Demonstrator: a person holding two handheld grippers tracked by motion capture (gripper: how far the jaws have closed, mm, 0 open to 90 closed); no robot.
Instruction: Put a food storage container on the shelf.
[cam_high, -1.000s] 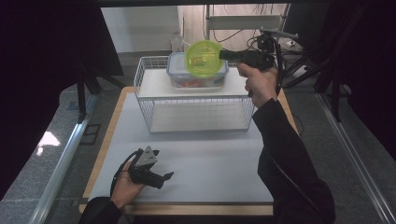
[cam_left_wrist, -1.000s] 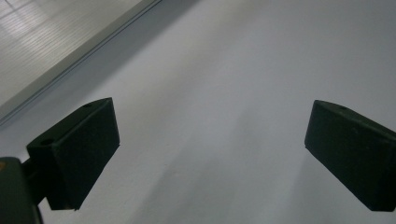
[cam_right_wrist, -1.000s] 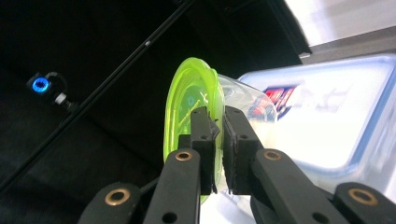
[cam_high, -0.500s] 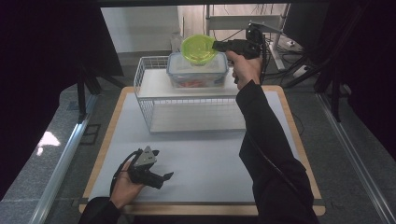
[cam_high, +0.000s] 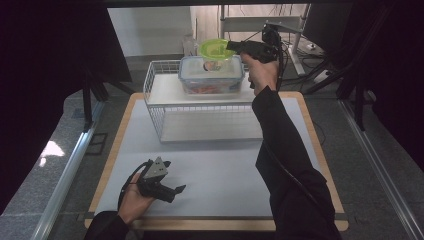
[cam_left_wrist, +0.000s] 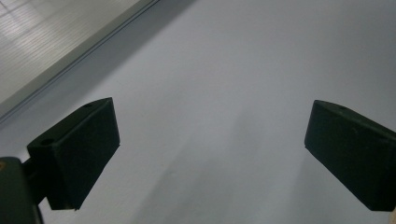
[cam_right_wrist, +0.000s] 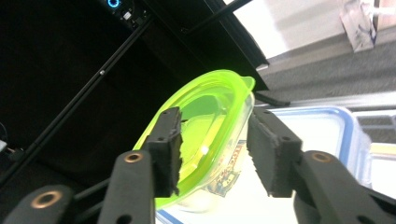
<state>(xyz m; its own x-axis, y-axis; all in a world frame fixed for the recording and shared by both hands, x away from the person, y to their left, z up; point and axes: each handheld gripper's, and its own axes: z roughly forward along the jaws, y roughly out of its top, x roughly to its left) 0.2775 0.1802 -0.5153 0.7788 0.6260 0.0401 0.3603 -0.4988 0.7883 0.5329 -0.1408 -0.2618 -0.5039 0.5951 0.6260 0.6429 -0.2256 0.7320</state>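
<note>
A small clear tub with a lime-green lid (cam_high: 216, 50) rests tilted on top of a clear box with a blue-rimmed lid (cam_high: 212, 75), which stands on the white wire rack (cam_high: 200, 117). My right gripper (cam_high: 231, 46) is raised at the tub's right side. In the right gripper view the green-lidded tub (cam_right_wrist: 205, 116) leans between the jaws of that gripper (cam_right_wrist: 215, 149), which have just been opening, and the pads stand off it. My left gripper (cam_high: 176, 192) lies open in the hand on the grey mat, near the front left, with nothing between its jaws (cam_left_wrist: 210, 154).
The grey mat (cam_high: 215, 170) covers a wooden-edged table. The blue-rimmed box (cam_right_wrist: 322, 126) holds something red. Black frame posts and dark curtains stand to the left and right, and a metal shelf unit (cam_high: 260, 20) is behind the rack.
The right hand carried the green-lidded tub leftward and set it onto the blue-rimmed box. Its jaws then spread apart. The left hand stayed put.
</note>
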